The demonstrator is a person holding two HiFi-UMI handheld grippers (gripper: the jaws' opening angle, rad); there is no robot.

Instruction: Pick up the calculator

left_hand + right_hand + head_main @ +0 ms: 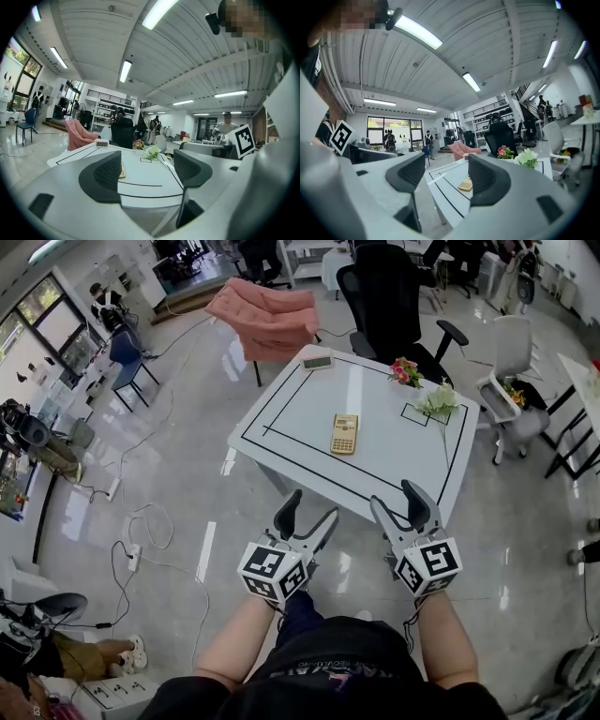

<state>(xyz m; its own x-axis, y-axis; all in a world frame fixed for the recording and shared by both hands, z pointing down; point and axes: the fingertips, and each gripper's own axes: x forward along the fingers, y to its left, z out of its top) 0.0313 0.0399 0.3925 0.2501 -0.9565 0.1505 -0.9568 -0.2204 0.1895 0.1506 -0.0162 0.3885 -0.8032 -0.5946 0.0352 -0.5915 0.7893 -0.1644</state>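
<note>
Two grippers are held side by side at the near edge of a white tabletop (300,404), and neither holds anything. The left gripper (312,505) has its fingers (107,173) spread wide apart, with only the tabletop showing in the gap between them. The right gripper (392,495) also has its fingers (487,183) apart and empty.

A yellow calculator (344,433) lies flat on the tabletop, well ahead of both sets of fingertips and roughly on the line between the two grippers. It touches neither gripper. In the left gripper view it peeks out just past the inner edge of the left finger. In the right gripper view it sits in the gap, closer to the right finger.

A black outline (281,442) is marked on the tabletop, and the calculator lies inside it. Further beyond the fingertips, white flowers (437,401) and pink flowers (405,372) lie ahead of the right gripper, and a small display (318,361) stands at the far corner. A black office chair (389,296) and a pink seat (267,315) stand behind the tabletop.
</note>
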